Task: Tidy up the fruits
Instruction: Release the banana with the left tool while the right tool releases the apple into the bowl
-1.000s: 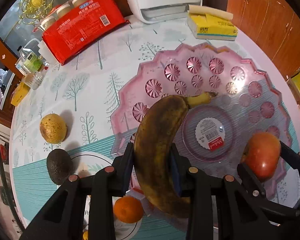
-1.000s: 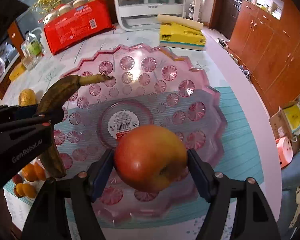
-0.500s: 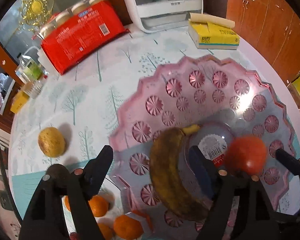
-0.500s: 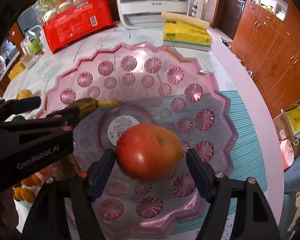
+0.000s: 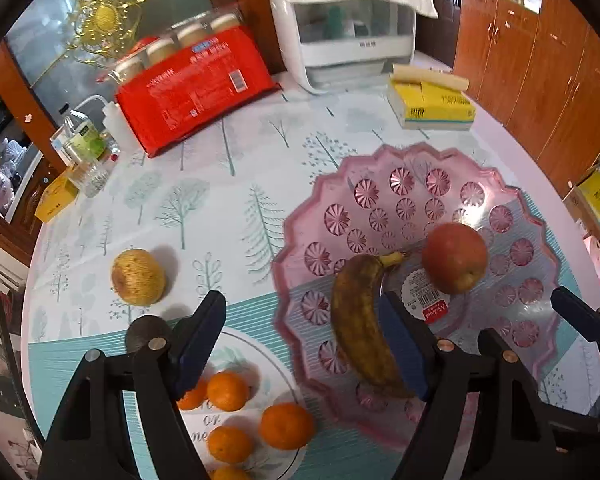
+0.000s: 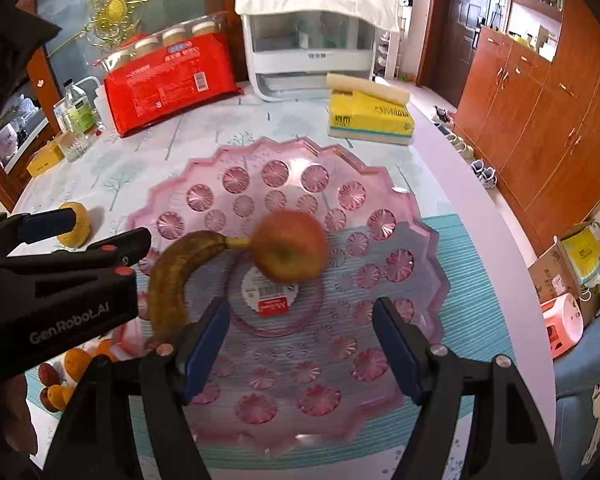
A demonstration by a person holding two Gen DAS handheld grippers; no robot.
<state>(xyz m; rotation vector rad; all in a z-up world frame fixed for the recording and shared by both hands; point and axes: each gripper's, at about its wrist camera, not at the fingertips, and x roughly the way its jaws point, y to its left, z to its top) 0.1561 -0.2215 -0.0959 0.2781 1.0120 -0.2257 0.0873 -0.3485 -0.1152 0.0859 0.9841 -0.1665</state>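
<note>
Two fruits, banana (image 5: pixel 364 320) and apple (image 6: pixel 288 246), are lying in the pink tray (image 6: pixel 380 360). Both jaws are being held wide, empty. Pear (image 5: pixel 138 278) is sitting ahead-left of left gripper (image 5: pixel 300 344), nearer than right gripper (image 6: pixel 300 344).

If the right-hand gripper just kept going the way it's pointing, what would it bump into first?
Probably the pink plastic fruit tray itself. The right gripper is open and angled down at the tray's bare centre, near the barcode sticker. The apple lies further ahead, though depth is hard to judge here.
</note>
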